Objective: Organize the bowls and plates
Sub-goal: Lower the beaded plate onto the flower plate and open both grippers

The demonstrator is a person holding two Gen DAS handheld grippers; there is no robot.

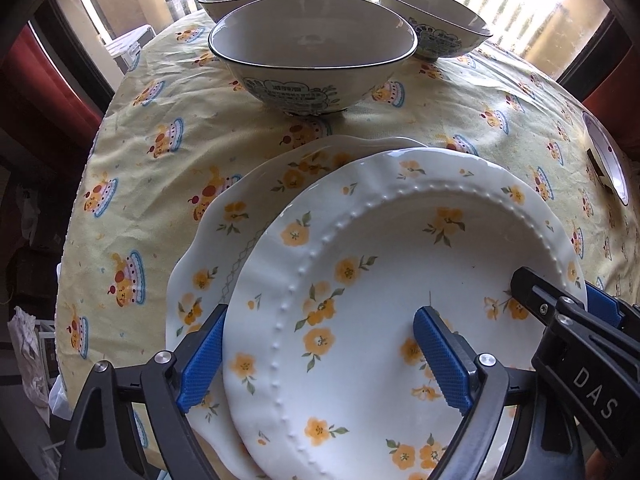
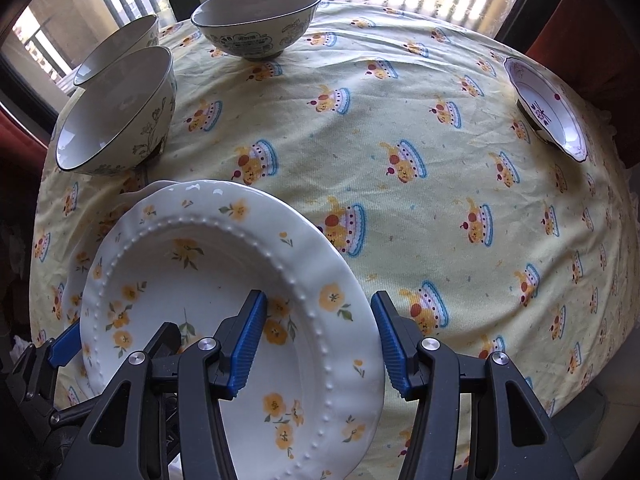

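A round table draped in a yellow tablecloth [image 2: 420,128] is sitting before a bright window, and I am looking down on it from both wrists. My left gripper [image 1: 320,352] is standing wide open around the near left rim of the top plate [image 1: 380,280], neither pad pressing. My right gripper [image 2: 318,344] is straddling that plate's right rim about half open, and I cannot tell whether its pads are gripping. The top plate is lying off-centre on a second flowered plate [image 1: 240,216]. Three bowls [image 1: 312,44] are clustering at twelve o'clock, and a small dish [image 2: 548,108] is sitting at two o'clock.
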